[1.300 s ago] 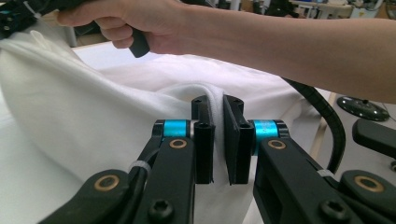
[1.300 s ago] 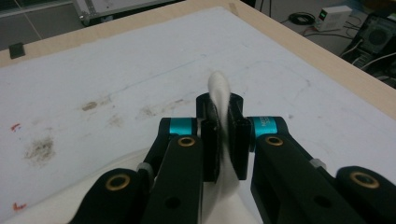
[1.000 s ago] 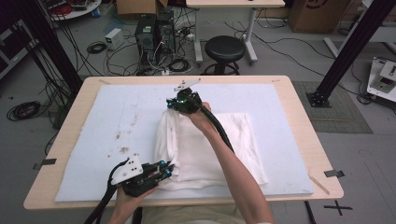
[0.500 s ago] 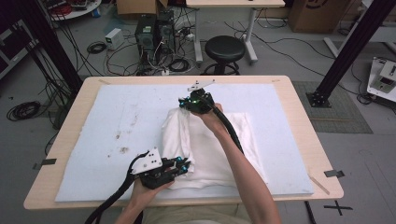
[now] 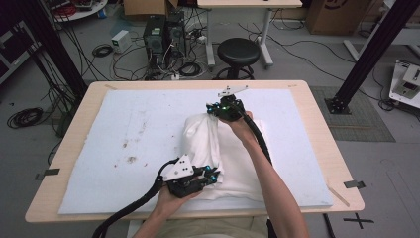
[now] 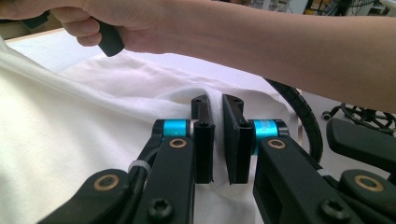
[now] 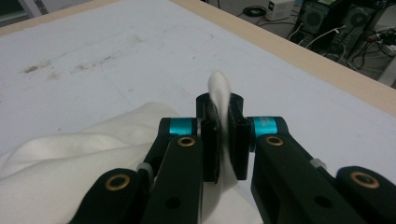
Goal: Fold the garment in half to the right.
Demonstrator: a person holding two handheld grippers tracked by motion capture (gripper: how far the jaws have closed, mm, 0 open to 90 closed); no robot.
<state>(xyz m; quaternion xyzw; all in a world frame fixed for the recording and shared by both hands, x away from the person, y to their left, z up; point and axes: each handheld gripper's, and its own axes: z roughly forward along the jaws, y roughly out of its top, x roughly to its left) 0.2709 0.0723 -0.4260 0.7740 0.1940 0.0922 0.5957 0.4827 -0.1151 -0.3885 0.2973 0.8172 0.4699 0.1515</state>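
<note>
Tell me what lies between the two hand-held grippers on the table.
In the high view, a raised fold of the white cloth runs between the left hand-held gripper and the right hand-held gripper, each shut on it.

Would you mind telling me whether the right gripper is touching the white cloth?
Touching. The right gripper view shows the right gripper with both jaws pressed on a fold of the white cloth, which pokes out above them.

No legible text, label or number anywhere, perhaps owing to the coarse high view.
</note>
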